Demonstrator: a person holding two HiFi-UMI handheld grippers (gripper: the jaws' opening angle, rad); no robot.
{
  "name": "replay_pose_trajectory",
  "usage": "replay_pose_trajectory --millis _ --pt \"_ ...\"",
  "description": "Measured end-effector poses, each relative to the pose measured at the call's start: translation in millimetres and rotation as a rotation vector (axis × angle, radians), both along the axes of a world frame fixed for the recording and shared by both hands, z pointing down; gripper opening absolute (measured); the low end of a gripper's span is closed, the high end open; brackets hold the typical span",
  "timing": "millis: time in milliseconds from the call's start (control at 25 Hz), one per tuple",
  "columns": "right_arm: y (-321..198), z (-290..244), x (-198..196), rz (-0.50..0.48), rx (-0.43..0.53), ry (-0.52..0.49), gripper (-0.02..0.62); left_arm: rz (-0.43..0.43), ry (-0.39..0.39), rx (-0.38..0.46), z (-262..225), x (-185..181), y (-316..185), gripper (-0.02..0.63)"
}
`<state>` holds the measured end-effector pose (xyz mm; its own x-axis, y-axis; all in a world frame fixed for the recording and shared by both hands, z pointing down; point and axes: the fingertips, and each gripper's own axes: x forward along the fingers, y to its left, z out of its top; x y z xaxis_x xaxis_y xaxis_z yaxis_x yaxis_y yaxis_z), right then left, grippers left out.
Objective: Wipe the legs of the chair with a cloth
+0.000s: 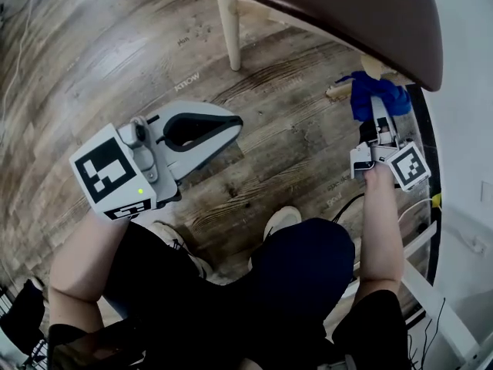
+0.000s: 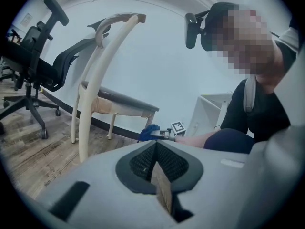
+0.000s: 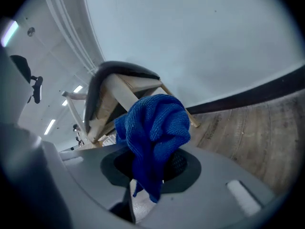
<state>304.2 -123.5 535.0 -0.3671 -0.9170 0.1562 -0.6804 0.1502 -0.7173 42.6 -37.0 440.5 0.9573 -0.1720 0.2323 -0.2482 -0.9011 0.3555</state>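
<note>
I am gripping the blue cloth [image 3: 155, 128] in the right tongs [image 1: 379, 114]. Their jaws are clamping on its lower fold, and the rest is bunching up past the tips. The left tongs [image 1: 231, 123] are hanging with their jaws together and nothing between them, so they are taking no part.

What matters for the coming move is how the nearest leg is lying from the cloth. In the right gripper view a pale chair leg [image 3: 125, 98] is showing directly beyond the cloth, straight ahead along the jaws and under the brown seat [image 1: 362, 14]. I cannot tell whether the cloth is touching it or sitting just short of it. The leg's long axis is running from the seat down to the wooden floor [image 1: 115, 68]. I am judging, then, that the wipe is calling for a push forward onto the leg, followed by strokes along that line and not across it.

A second leg [image 1: 227, 21] is standing ahead of the left tongs and well apart from the cloth. The right tongs are by far the nearer to the work. The left tongs are sitting off to their side, well apart.
</note>
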Motion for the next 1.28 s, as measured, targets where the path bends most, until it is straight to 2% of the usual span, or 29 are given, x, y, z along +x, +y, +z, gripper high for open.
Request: replay_pose_trajectory --millis 120,400,720,1120,1280 --pt "-2.6 49.7 -0.6 0.007 -0.075 -0.035 0.101 -0.003 0.000 -0.009 2.5 -1.6 -1.1 0.000" --pt "-4.7 166.2 5.5 0.041 -0.316 -0.022 0.103 -0.034 -0.004 -0.020 4.3 -13.0 -5.9 0.000" --pt "3.1 261.5 14.2 0.104 -0.572 -0.022 0.101 -0.048 -0.011 -0.031 8.5 -15.3 -8.9 0.000" --pt "0.9 267.5 14.0 0.095 -0.602 -0.024 0.095 -0.063 -0.008 -0.039 10.8 -22.2 -14.0 0.000" --pt "2.4 263.2 15.0 0.092 -0.619 0.012 0.097 -0.065 -0.005 -0.037 10.1 -24.2 -14.1 0.000"
